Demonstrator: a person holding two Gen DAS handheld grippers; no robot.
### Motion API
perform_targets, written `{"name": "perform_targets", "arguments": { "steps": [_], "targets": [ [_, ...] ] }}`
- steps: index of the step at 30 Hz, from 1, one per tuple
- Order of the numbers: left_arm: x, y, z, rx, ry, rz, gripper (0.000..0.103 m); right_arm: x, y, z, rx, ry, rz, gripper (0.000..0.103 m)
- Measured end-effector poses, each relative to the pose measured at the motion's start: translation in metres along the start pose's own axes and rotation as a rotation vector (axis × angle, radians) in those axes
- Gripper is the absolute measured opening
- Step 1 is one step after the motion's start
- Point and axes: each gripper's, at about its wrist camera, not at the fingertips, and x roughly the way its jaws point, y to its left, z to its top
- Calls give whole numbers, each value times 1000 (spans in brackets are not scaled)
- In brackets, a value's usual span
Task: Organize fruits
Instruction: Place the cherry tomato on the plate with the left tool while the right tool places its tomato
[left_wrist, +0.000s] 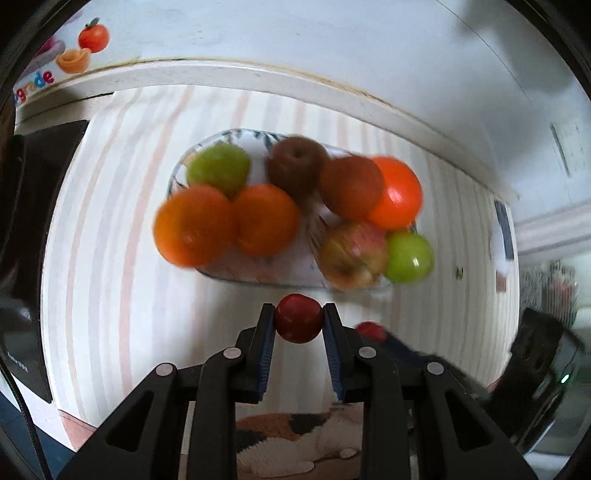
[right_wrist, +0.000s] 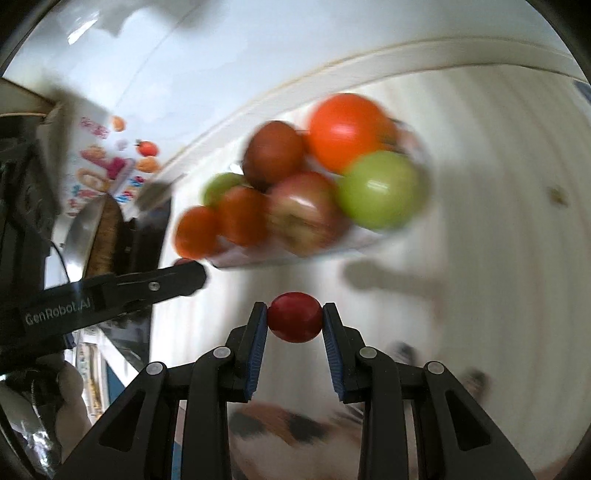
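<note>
Both claws loaded: left gripper (left_wrist: 298, 320) clamps small red fruit (left_wrist: 297, 317), right gripper (right_wrist: 294, 320) clamps second red fruit (right_wrist: 294, 316). Mid-carry, I judge. Heaped fruit tray (left_wrist: 173, 177) at twelve o'clock on striped cloth (left_wrist: 110, 236). Next: find free gap, lower gently, release.

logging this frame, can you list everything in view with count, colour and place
tray: one, clear with leaf print, on the striped cloth
oranges: three, orange, two at tray's left, one glossy at right
green fruits: two, one back left, one front right
apples: three, two brownish at back, one red-yellow in front
cloth: one, pale striped, over table
poster: one, fruit pictures, on wall
left gripper: shut on small red fruit
right gripper: shut on second red fruit
</note>
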Motion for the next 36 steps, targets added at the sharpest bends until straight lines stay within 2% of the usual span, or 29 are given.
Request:
{"name": "perform_targets", "arguments": {
  "steps": [8,16,19,20,21,23,26,27,28,33,36],
  "targets": [
    [19,12,33,14,66,58,23,48,21,17,-18,-1,40,33],
    [34,11,34,56,95,120,24,71,23,32,-22,-2,16,33],
    [32,9,33,53,72,149,25,76,22,34,-15,8,5,41],
    [30,7,33,57,58,150,27,75,22,34,-12,2,3,45],
    [28,7,33,63,46,147,34,74,22,34,-4,0,18,50],
    [22,7,31,62,21,146,42,68,22,31,1,-10,31,70],
    [15,9,29,59,1,154,58,62,25,29,18,-9,41,90],
    [12,9,29,61,-6,166,72,60,27,29,20,-11,35,91],
    [8,10,27,63,-19,176,82,58,27,28,22,-13,28,92],
    [-7,15,22,36,-49,163,82,37,30,23,28,3,7,94],
    [-26,17,15,21,-108,181,82,11,27,20,40,-5,-52,94]
  ]
}}
